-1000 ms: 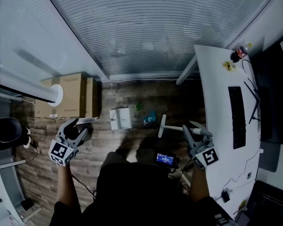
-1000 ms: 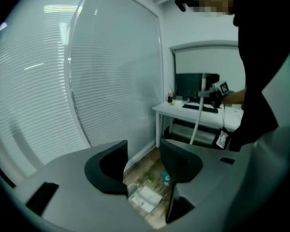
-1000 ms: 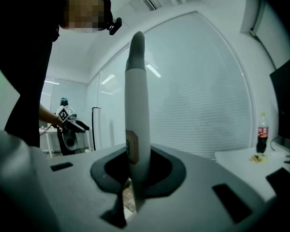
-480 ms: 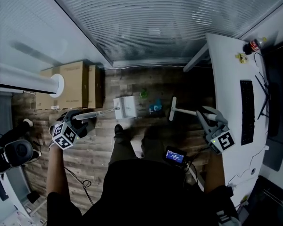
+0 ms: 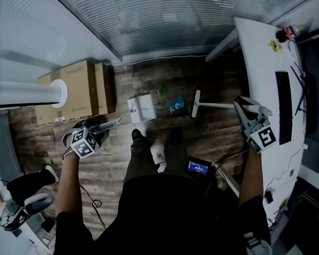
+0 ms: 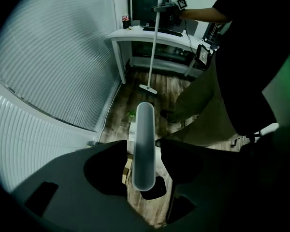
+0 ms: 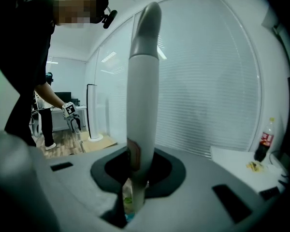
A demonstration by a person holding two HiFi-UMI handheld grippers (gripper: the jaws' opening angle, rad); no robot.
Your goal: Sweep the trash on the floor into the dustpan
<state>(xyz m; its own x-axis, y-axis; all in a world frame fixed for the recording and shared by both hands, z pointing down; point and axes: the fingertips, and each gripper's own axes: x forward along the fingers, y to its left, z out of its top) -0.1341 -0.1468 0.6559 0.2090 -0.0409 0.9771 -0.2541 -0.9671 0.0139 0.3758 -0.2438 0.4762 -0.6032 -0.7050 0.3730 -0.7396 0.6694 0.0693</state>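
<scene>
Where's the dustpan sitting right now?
Head view, left of centre: the dustpan is between the cardboard boxes and the blue trash, its handle in the left gripper.

Office corner with blinds and a plank floor
A dark brown wood-plank floor (image 5: 37, 142) runs to a wall of white slatted window blinds (image 5: 165, 15); a long white desk (image 5: 263, 62) with a flat black keyboard (image 5: 285, 108) stands at the right, brown cardboard boxes (image 5: 82, 86) and a white round post (image 5: 26, 93) at the left
</scene>
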